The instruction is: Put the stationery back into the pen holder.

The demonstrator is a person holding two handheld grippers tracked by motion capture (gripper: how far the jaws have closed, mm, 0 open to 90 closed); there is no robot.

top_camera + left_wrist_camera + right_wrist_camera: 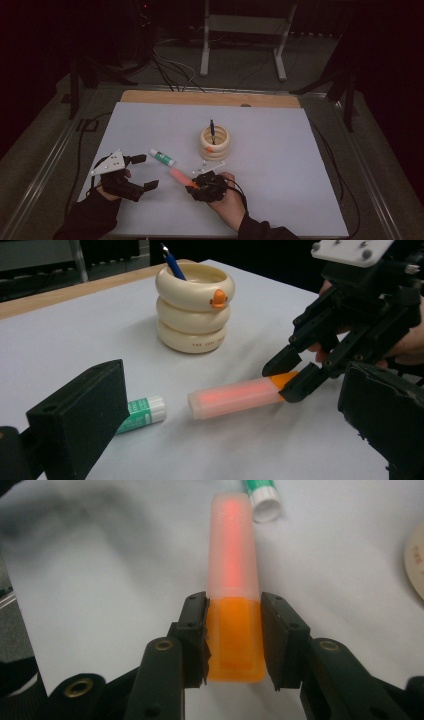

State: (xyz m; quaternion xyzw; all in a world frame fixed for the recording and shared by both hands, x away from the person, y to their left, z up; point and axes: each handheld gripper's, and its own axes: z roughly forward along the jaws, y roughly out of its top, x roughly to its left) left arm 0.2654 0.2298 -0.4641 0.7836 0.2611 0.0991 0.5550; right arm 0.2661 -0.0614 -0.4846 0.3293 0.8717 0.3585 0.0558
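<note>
left gripper [145,172] jaws apart, right gripper [192,183] jaws clamped

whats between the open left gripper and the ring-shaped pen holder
The green and white glue stick lies between the left gripper and the pen holder, seen in the high view.

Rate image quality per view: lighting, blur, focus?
High view: dim, dark vignette round the white table, the highlighter slightly smeared. Left gripper view: even light, soft shadows, pen holder sharp, its own near jaws soft and dark, right gripper fairly crisp. Right gripper view: highlighter's orange end sharp, translucent cap glowing, glue stick cropped at the top edge.
</note>
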